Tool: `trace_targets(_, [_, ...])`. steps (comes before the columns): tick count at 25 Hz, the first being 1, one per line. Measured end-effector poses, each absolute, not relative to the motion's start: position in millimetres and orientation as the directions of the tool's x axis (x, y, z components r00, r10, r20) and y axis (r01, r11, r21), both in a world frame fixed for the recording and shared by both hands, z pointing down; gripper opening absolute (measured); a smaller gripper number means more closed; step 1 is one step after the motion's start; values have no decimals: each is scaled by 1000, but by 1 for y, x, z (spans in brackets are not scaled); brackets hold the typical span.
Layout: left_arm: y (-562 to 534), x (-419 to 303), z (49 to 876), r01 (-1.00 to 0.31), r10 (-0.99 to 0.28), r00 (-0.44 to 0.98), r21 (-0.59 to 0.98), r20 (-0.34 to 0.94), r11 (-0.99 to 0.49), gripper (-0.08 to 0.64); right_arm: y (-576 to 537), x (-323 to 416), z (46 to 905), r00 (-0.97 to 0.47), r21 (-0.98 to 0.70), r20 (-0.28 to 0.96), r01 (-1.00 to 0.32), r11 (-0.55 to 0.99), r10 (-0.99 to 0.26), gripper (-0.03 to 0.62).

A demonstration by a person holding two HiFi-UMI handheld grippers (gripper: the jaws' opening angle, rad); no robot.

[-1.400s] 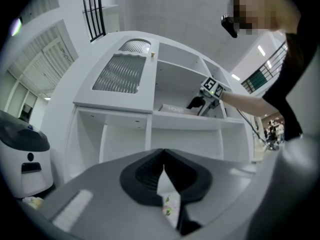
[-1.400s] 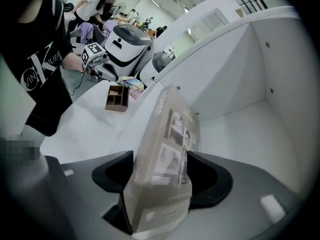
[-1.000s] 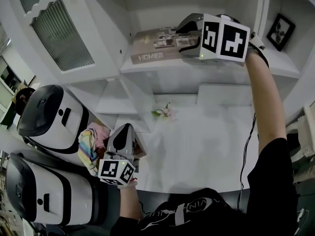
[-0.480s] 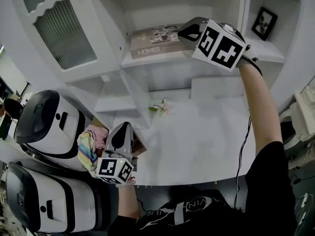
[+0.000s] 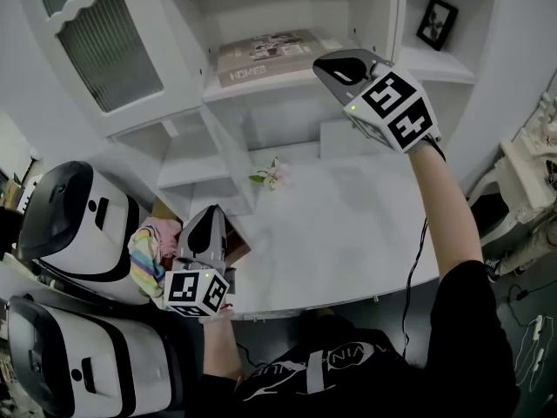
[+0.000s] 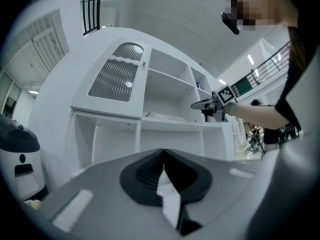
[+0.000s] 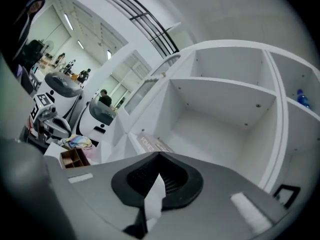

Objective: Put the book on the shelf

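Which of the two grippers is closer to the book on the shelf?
Right. The right gripper hangs shut just right of the book, not touching it. The left gripper is far below, at the left edge of the table.

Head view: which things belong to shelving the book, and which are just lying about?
Job:
book, lying flat on the shelf
right hand-held gripper, shut and empty, near the shelf

Lying about:
picture frame
flower
striped cloth
white machines
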State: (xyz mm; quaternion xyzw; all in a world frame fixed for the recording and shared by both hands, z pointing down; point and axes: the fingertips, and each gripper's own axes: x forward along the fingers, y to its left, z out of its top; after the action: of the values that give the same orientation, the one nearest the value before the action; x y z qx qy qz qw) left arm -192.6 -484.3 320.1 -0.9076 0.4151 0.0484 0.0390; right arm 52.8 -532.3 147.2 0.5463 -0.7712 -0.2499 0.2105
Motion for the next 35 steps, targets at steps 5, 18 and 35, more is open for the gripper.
trace_targets(5, [-471,-197,321,-754,-746,656,-49,-119,-655,0,-493,41,169,-331,517,3,-807,285,-944,6])
trace_targets(18, [-450,-208,343,-765,-759,644,-97,-95,-637,0,-433,35,257,-331,225,-52,-923,312,-942,6])
trace_targets(35, [-445,-227,377,-825,-824,560,-147,-85,-545,0,-403,50,357,-186,16,-79,-982,186,-979,6])
